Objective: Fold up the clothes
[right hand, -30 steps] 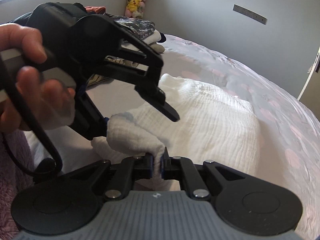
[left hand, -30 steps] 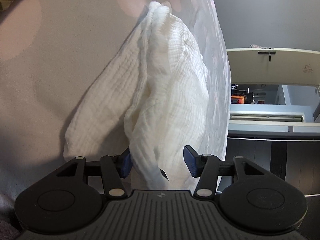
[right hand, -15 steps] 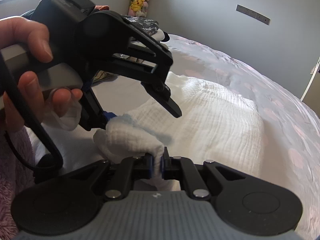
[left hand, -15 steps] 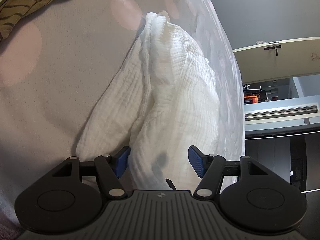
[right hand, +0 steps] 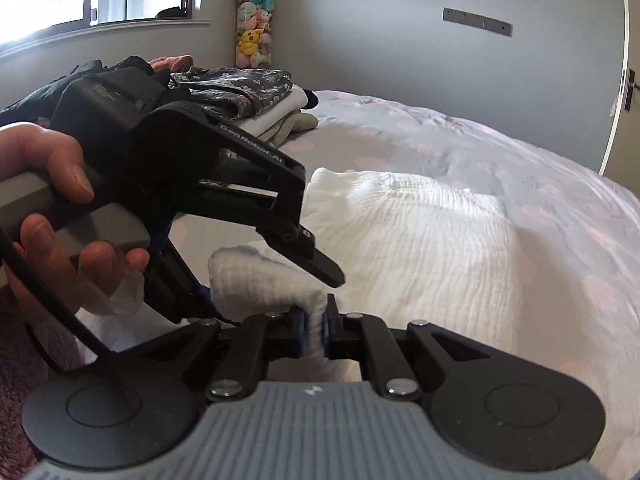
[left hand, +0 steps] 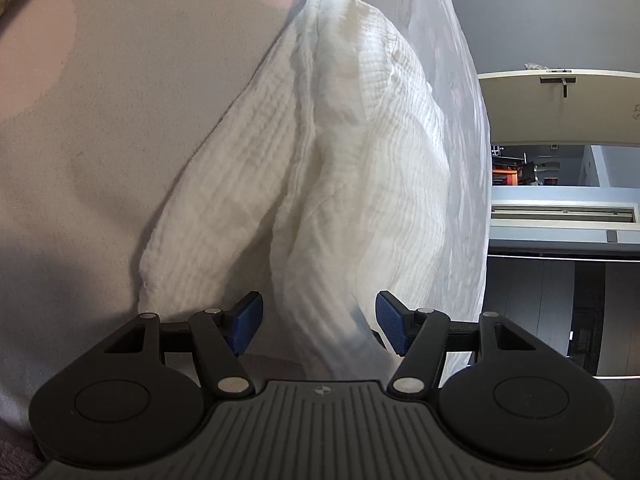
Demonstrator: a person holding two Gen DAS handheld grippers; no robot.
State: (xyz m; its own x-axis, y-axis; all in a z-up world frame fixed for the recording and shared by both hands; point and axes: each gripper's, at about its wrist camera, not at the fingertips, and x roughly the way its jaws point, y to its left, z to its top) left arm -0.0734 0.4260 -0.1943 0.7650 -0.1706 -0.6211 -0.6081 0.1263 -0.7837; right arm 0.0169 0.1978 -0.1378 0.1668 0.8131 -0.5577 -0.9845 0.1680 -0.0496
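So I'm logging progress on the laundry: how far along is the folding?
Done: a stack of folded clothes sits at the far side of the bed. In hand: the white cloth, partly doubled over; the right gripper pinches a fold of it, while the left gripper is open with the cloth between its fingers. Left: flattening this piece and stacking it.

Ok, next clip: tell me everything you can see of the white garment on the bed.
The white garment is a crinkled, gauze-like cloth with fine ribbed texture, lying on the grey bedspread with pale pink dots. It is partly folded, one layer lapped over another with a long fold between them. The right gripper is shut on a bunched corner nearest it, lifting that slightly. The left gripper is open, its blue pads either side of the same end, not clamping.
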